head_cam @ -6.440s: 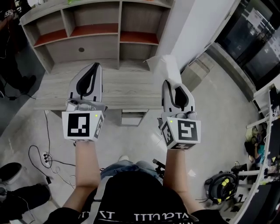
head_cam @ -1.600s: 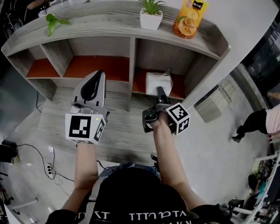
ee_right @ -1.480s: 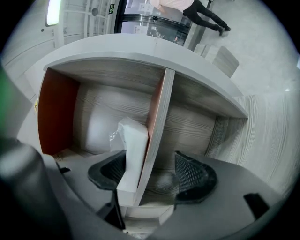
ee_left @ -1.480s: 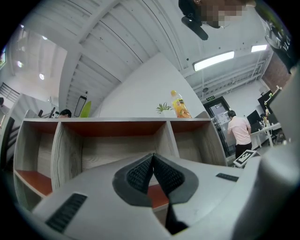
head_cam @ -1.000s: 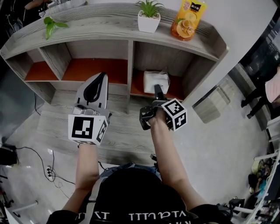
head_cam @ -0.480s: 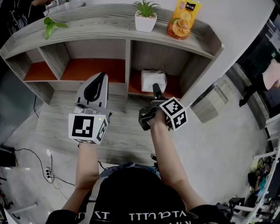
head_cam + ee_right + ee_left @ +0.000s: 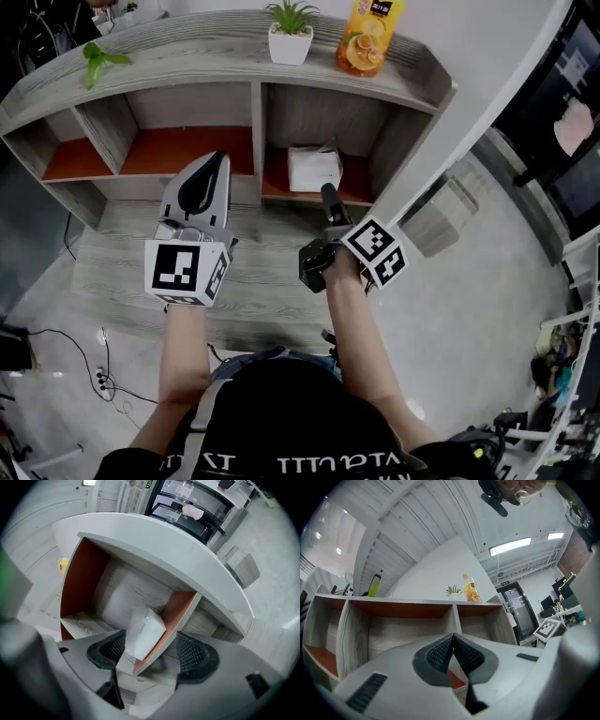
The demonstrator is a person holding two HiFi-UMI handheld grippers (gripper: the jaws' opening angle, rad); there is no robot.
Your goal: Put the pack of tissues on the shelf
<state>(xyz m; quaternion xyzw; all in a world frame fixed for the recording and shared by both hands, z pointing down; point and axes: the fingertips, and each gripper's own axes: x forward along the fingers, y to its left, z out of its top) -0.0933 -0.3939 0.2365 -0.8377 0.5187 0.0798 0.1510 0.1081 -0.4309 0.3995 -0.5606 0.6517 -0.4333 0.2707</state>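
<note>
Change: the pack of tissues (image 7: 314, 169), 6.4 s ago in the right tool (image 7: 328, 199), now lies in the shelf (image 7: 256, 131), lower right compartment, on the orange floor.
Pack: white, soft-wrapped, boxy.
Right tool: jaws spread, empty, clear of pack.
Left tool (image 7: 202, 178): jaws pressed together, empty.

Wooden shelf (image 7: 234, 58) at 12 o'clock, against white wall (image 7: 487, 47). Grey floor (image 7: 459, 309) below, cables (image 7: 98, 375) at 8 o'clock. Dark glazing (image 7: 562, 112), perhaps a door, at 2 o'clock. Ceiling strip light (image 7: 509, 546) lit.
</note>
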